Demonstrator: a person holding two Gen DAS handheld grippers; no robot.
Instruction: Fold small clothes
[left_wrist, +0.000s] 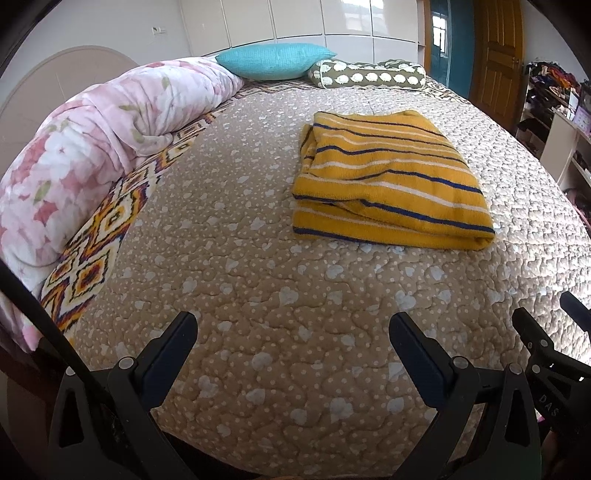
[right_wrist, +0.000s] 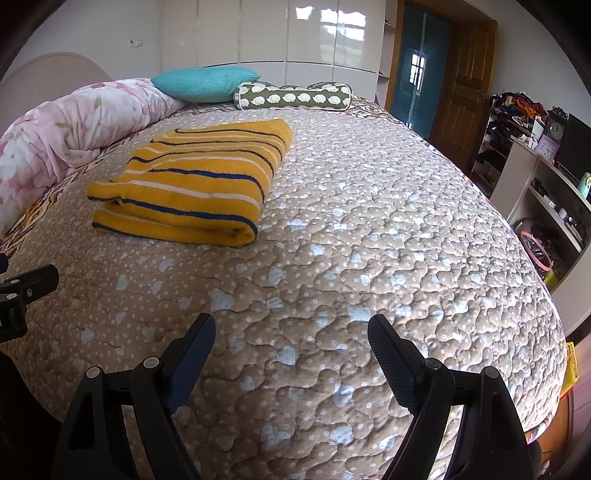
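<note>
A yellow knit garment with blue and white stripes lies folded in a neat rectangle on the beige quilted bed cover. It also shows in the right wrist view, up and left of centre. My left gripper is open and empty, held above the cover well short of the garment. My right gripper is open and empty, also back from the garment, which lies to its front left. The right gripper's fingers show at the right edge of the left wrist view.
A rolled pink floral duvet runs along the bed's left side. A teal pillow and a patterned bolster lie at the far end. Shelves with clutter stand to the right, beyond a wooden door.
</note>
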